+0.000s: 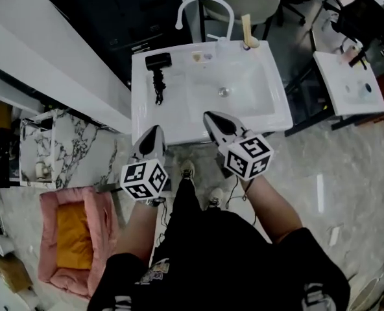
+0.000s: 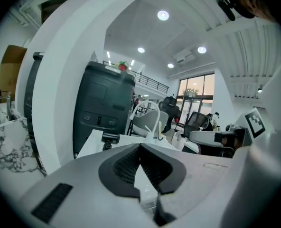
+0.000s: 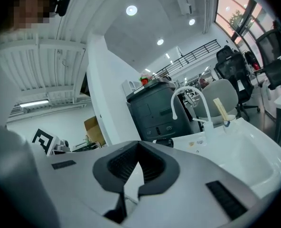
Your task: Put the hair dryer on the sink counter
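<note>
Currently one black hair dryer (image 1: 157, 70) is lying on the left ledge of the white sink counter (image 1: 143, 118), just beside the basin, well apart from both grippers. Two grippers are hovering at the counter's front edge. The left gripper (image 1: 156, 130) is showing its jaws clenched together with nothing between them, and the right gripper (image 1: 209, 116) is likewise pinched closed and empty. One curved white faucet (image 1: 205, 5) is rising behind the basin, with one cup (image 1: 250, 43) standing beside it. A second white sink (image 1: 344, 83) is sitting off to the right. One pink pet bed (image 1: 49, 238) is lying on the floor at the left.
</note>
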A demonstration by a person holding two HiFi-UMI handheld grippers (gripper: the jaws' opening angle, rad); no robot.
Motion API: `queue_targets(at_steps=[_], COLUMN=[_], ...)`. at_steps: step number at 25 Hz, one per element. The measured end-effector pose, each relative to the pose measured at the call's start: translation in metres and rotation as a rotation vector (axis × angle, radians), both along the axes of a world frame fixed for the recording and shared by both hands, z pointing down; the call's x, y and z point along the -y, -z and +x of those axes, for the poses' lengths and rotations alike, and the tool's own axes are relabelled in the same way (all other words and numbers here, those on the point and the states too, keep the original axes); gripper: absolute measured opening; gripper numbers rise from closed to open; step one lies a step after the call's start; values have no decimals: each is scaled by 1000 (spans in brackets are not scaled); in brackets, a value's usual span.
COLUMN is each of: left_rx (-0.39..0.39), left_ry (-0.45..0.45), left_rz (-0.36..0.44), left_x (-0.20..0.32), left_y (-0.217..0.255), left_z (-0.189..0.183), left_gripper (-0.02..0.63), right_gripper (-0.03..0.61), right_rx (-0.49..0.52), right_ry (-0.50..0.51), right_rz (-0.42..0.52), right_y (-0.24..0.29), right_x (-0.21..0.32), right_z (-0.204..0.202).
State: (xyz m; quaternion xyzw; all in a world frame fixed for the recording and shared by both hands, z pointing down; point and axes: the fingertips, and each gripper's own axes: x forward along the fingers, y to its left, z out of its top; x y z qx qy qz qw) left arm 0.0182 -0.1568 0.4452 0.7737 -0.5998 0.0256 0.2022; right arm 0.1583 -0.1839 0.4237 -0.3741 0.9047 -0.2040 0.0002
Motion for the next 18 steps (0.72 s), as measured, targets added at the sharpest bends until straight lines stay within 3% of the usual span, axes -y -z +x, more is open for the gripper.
queue_targets(at_steps=[7,13,18], left_rx=[15,12,17], left_ry=[51,95,61], left_rz=[6,23,9], left_x=[-64,-105,-135], left_y=[8,18,14], left_z=[-45,-113,-173], left_gripper=[3,3,3], right_gripper=[-2,-3,-2], right_rx=[11,-6,-15], right_ry=[74,130,113], right_rz=[-31,-36,-38], right_y=[-7,-9,-9], right_x=[-41,-71,-108], right_z=[-49,-121,-187])
